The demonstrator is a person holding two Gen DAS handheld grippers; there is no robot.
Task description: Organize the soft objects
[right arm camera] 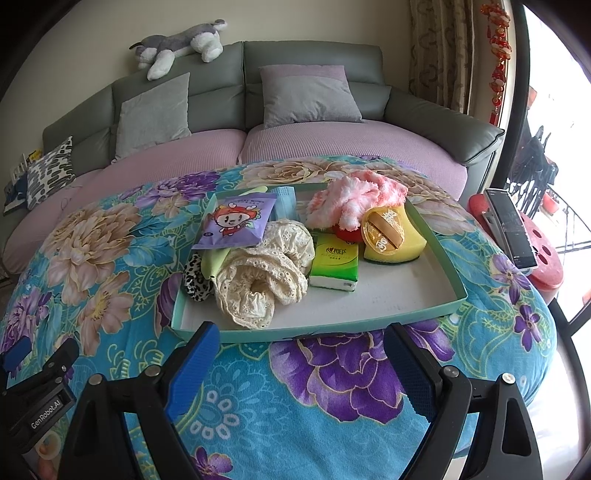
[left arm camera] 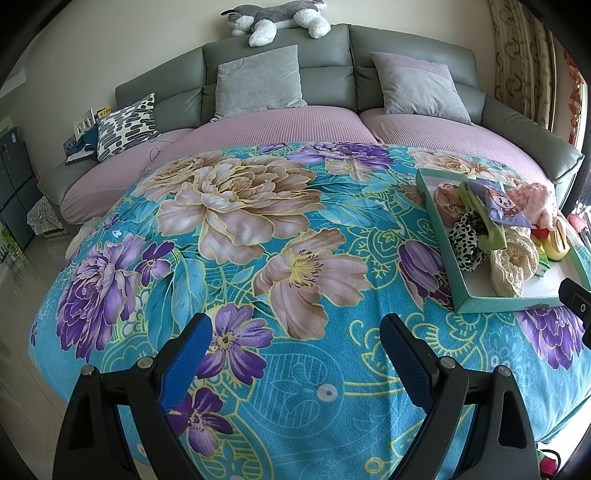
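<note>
Tongs on both sides, left (left arm camera: pixel 295 354) and right (right arm camera: pixel 301 363), spread apart and empty, since the soft stuff's piled in the tray (right arm camera: pixel 369 326).

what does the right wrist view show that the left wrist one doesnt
Only the right wrist view shows the green tissue pack in full, lying in the tray, and the red stool with a dark device on it beside the table.

Only the left wrist view shows the dark cabinet by the left wall.

Both show the teal tray of soft items, the cream lace scrunchies, the purple cartoon pouch, the pink fluffy cloth, the floral blanket, the sofa and the plush husky. Both tongs, left and right, are open and empty.
</note>
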